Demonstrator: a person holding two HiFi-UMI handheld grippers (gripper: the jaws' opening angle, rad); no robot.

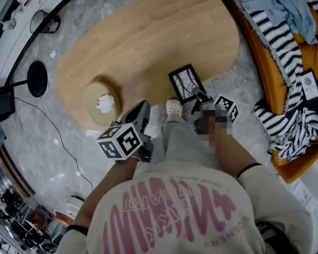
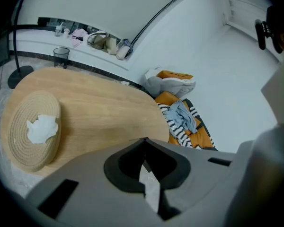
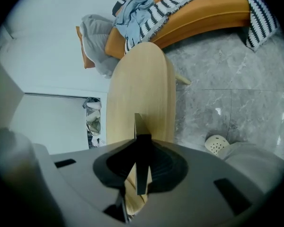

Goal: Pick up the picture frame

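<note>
At the counter's point(image 1: 148, 36) near edge, toward its right end, the frame point(image 1: 186, 83) is in my right tongs point(image 1: 201, 100). They pinch it by its near corner. In the right gripper view the frame runs edge-on as a thin dark slab down the gap, with both pads against it. That grip makes sense to me: the frame is flat and thin, so taking it across its thickness from the side nearest me puts a pad on each face without digging at the wood. It looks tilted, near side raised, though I cannot tell whether its far edge touches the counter.

My left tongs point(image 1: 140, 112) are pressed together and hold nothing. The left gripper view shows the tips meeting, with only something pale behind the slit lower down. They hang off the counter's near edge, just beside the mat point(image 1: 98, 110) and its tissue point(image 1: 105, 103), touching neither. I take it they are parked there to keep clear, since one hand should be enough for this frame.

Both hands are low in front of me, forearms reaching past my knees, each tool slanting forward and down. The right one aims at the counter's near edge. The left one looks across the counter toward the sofa point(image 2: 180, 112).
</note>
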